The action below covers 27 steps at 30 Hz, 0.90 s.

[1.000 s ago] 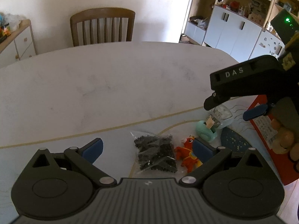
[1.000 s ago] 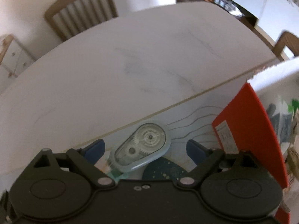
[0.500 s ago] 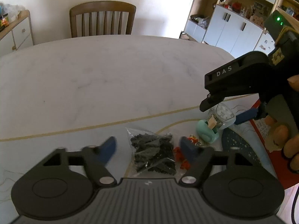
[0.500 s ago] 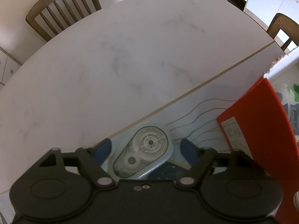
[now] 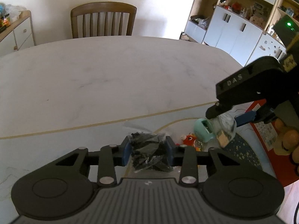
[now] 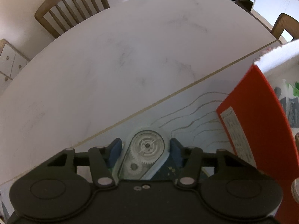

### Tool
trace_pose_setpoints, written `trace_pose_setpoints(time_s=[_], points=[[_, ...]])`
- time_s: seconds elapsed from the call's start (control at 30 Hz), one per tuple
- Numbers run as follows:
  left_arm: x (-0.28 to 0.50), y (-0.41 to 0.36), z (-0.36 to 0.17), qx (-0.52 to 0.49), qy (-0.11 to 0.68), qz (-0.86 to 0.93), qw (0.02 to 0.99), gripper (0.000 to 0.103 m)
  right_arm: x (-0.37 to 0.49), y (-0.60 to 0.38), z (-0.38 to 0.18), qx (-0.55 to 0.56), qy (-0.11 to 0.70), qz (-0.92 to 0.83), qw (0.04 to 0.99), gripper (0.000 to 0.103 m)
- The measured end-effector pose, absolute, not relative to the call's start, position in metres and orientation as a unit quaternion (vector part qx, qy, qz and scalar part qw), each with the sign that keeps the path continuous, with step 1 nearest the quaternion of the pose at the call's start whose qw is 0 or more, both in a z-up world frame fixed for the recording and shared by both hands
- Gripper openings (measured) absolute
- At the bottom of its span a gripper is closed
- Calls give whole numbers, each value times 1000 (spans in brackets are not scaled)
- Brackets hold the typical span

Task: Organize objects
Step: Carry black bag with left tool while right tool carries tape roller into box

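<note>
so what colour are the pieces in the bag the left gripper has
Black, inside a clear plastic bag; clearest in the left wrist view.

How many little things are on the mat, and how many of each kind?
Bag of black pieces: 1, held in the left tool
Clear correction tape dispenser: 1, held in the right tool
Mint green tape dispenser: 1
Orange toy figure: 1
Total: 4

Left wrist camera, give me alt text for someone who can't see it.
The left tool is shut on a clear bag of small black pieces on a white table. To its right, the right tool holds a correction tape dispenser above a mint tape dispenser and orange toy.
</note>
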<state>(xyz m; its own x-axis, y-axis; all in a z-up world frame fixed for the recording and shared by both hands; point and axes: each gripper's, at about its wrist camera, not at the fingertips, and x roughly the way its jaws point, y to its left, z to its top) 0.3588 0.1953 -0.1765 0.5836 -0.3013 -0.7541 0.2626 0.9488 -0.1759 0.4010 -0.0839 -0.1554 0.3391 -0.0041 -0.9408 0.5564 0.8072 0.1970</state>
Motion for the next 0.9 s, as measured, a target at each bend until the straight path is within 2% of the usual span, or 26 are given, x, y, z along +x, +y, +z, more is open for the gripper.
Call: trace_pose_setpoints(time_s=[0.5, 0.9], points=[[325, 200, -142, -17, 439, -157, 884, 34, 345, -80, -126, 247, 533, -110, 801, 53], [283, 164, -99, 15, 448, -209, 869, 34, 287, -79, -81, 184, 544, -49, 817, 53]])
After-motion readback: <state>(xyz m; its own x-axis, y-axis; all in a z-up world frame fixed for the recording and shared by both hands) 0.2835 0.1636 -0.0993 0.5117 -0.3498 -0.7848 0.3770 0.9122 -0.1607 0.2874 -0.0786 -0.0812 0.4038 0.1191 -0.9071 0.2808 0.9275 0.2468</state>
